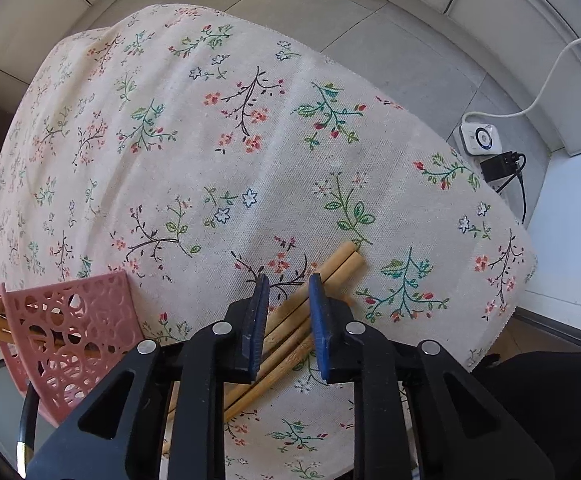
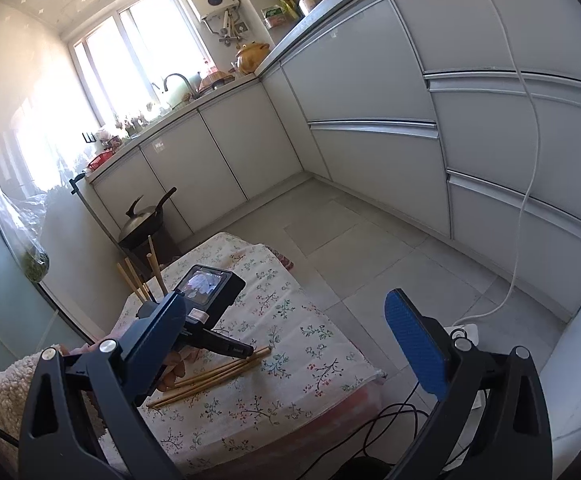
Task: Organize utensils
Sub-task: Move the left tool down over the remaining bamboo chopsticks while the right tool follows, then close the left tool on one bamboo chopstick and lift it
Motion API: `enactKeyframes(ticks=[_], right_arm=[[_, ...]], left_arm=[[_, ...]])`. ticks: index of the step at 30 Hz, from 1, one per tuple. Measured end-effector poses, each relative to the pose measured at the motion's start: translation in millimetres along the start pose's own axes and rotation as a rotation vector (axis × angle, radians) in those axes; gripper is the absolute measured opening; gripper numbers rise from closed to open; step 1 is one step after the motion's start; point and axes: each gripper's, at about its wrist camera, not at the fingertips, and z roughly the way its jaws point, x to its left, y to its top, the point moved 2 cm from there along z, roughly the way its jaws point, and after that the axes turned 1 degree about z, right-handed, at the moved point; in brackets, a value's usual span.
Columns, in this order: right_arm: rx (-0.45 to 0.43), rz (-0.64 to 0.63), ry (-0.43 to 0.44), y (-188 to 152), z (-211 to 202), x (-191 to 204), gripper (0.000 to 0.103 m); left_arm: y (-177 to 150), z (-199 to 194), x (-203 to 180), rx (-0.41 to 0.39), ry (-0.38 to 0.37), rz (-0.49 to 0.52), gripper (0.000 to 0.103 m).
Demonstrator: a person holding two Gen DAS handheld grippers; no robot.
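Several bamboo chopsticks point(image 1: 342, 260) lie slantwise on a floral tablecloth point(image 1: 210, 140). My left gripper point(image 1: 288, 280) points down over them, and its blue pads press on the bundle, which fills the narrow gap. At the left stands a pink perforated holder point(image 1: 70, 332) with more chopsticks in it. In the right wrist view the left gripper point(image 2: 246, 352) meets the loose chopsticks point(image 2: 210, 380) on the cloth-covered table point(image 2: 290, 320). Upright chopsticks point(image 2: 152, 264) stick up behind it. My right gripper point(image 2: 290, 340) hangs open and holds nothing, in front of the table.
A white power strip point(image 1: 480, 138) and black adapter point(image 1: 498, 166) lie on the tiled floor to the right of the table. Black cables point(image 2: 390, 420) trail near the table's front corner. A wok point(image 2: 142, 224) sits on a stand behind the table. Kitchen cabinets point(image 2: 370, 160) line the walls.
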Motion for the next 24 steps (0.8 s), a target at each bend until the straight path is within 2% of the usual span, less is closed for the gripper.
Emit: enactKeyframes(ticks=[4, 7, 13, 18, 20, 24], right_arm=[[0.004, -0.007, -0.006, -1.3, 0.0, 0.8, 0.097], [0.005, -0.01, -0.011, -1.2, 0.1, 1.3, 0.097], [0.017, -0.002, -0.018, -2.5, 1.8, -0.5, 0.097], [0.048, 0.001, -0.074, -3.9, 7.4, -1.1, 0.097], [0.08, 0.009, -0.108, -5.0, 15.1, -1.5, 0.097], [0.306, 0.093, -0.105, -28.1, 55.6, 0.9, 0.097]], left_arm=[[-4.9, 2.2, 3.6, 0.029, -0.042, -0.007, 0.02], [-10.5, 7.2, 2.7, 0.034, -0.018, 0.015, 0.021], [-12.0, 9.9, 9.7, 0.028, -0.069, -0.021, 0.021], [-26.5, 3.7, 5.9, -0.013, -0.054, -0.019, 0.017], [-34.9, 3.0, 0.4, -0.047, -0.046, -0.018, 0.016], [-58.2, -12.1, -1.4, -0.147, -0.018, -0.03, 0.012]])
